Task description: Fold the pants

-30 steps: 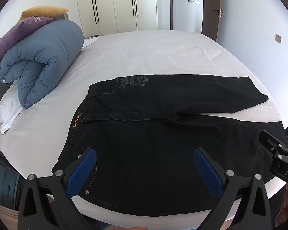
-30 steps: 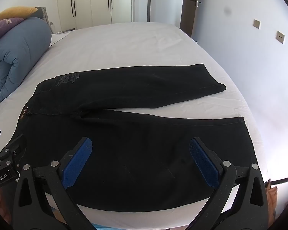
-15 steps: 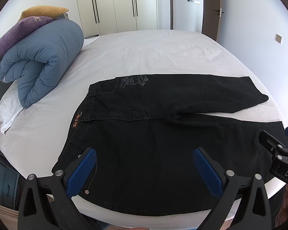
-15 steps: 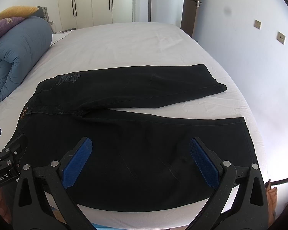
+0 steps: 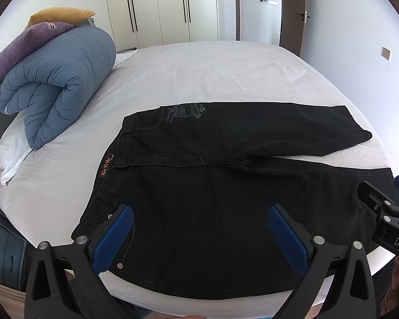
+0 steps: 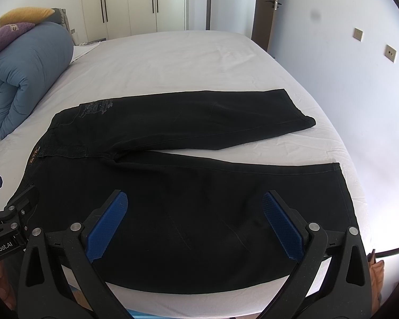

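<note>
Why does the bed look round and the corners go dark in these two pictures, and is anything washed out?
Both views: fisheye lenses bow the bed edges and leave dark corners. Left wrist view: the black pants keep little detail, though the leg print and waist label stay sharp. Right wrist view: glare bleaches the bed's right edge; a dark smudge on the wall may be dirt on the lens.

Pants [image 5: 212,186] flat on bed [image 5: 212,74], waist left, legs right, one behind the other. Duvet [image 5: 58,79] at left, pillows [image 5: 34,40] on top. Wardrobe [image 5: 159,8] behind.
</note>
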Available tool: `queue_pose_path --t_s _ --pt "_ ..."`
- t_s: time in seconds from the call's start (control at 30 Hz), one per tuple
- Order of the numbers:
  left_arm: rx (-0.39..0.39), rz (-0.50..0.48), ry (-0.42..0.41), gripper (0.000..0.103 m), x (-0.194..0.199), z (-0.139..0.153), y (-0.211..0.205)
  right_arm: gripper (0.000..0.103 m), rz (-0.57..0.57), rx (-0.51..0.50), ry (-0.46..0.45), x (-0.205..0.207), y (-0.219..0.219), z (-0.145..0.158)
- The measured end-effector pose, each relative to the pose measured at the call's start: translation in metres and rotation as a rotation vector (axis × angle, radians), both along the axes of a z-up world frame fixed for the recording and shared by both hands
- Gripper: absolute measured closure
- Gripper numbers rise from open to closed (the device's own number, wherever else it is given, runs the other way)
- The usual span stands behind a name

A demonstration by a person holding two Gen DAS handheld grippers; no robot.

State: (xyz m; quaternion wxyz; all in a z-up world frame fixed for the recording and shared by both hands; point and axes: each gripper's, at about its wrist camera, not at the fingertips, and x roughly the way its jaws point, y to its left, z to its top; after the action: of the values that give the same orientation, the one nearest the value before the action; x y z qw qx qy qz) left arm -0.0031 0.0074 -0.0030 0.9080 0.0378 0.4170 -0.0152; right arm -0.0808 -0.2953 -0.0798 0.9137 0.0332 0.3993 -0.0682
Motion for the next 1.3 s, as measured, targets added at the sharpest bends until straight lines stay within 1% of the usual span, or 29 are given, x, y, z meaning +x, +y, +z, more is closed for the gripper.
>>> queue_pose_path --t_s 0.97,1.3 --pt "-0.009 0.006 0.010 0.000 -0.005 -0.005 0.000 0.000 0.007 0.000 0.003 0.002 0.012 -0.007" --pt "-0.019 0.003 0.021 0.000 0.000 -0.007 0.003 0.000 0.018 -0.001 0.008 -0.001 0.019 -0.009"
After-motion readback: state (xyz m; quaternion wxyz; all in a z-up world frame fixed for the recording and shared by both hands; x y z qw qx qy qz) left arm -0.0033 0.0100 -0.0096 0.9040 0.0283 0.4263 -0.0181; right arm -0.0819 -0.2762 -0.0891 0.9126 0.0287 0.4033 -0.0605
